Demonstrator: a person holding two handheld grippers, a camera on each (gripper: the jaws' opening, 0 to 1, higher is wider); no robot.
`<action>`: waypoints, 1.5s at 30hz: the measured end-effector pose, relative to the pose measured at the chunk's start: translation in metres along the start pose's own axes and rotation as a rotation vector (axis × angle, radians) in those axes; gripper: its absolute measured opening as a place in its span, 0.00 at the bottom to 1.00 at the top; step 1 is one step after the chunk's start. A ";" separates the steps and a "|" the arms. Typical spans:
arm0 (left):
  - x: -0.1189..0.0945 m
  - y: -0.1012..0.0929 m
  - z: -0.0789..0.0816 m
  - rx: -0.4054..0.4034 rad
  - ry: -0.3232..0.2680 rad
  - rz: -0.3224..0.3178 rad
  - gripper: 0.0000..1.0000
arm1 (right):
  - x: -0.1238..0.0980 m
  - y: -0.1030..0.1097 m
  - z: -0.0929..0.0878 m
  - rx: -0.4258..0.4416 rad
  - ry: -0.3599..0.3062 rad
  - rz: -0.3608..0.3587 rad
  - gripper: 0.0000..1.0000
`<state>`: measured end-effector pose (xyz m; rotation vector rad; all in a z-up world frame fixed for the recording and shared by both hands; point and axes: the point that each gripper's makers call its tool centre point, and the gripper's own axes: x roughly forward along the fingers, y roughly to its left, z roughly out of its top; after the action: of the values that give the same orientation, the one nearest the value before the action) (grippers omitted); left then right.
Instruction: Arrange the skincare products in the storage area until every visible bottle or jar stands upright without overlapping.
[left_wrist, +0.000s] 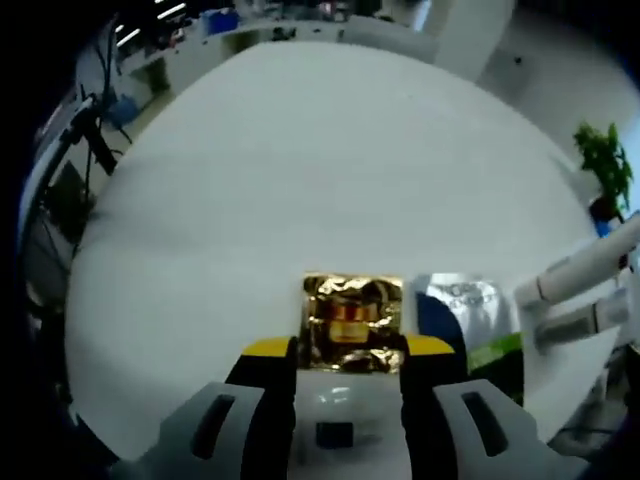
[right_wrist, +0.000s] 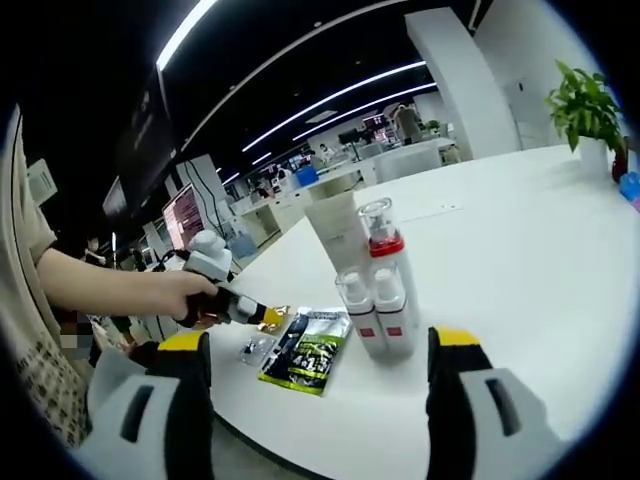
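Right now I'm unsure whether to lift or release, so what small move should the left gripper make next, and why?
Probably lift it a little and carry it toward the standing bottles. In the left gripper view the left gripper has its jaws on either side of a gold foil packet lying low on the white table, beside a flat sachet. Whether the jaws actually pinch it cannot be told.

Gold foil sachet (left_wrist: 352, 322), green-black sachet (right_wrist: 312, 352), white red-banded bottles (right_wrist: 385, 300).
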<state>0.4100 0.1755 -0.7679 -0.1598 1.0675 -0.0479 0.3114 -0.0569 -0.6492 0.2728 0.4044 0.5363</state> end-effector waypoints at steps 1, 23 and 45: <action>0.001 0.001 0.001 -0.003 -0.010 0.008 0.38 | 0.000 0.000 0.000 -0.001 0.000 0.000 0.89; -0.001 -0.004 0.005 0.067 -0.058 -0.005 0.45 | 0.000 -0.001 0.001 0.000 -0.003 0.002 0.89; -0.074 -0.007 -0.011 0.226 -0.261 -0.201 0.78 | 0.000 0.016 -0.002 -0.134 0.018 0.020 0.91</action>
<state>0.3651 0.1760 -0.7083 -0.0664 0.7761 -0.3199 0.3036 -0.0437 -0.6451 0.1433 0.3817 0.5836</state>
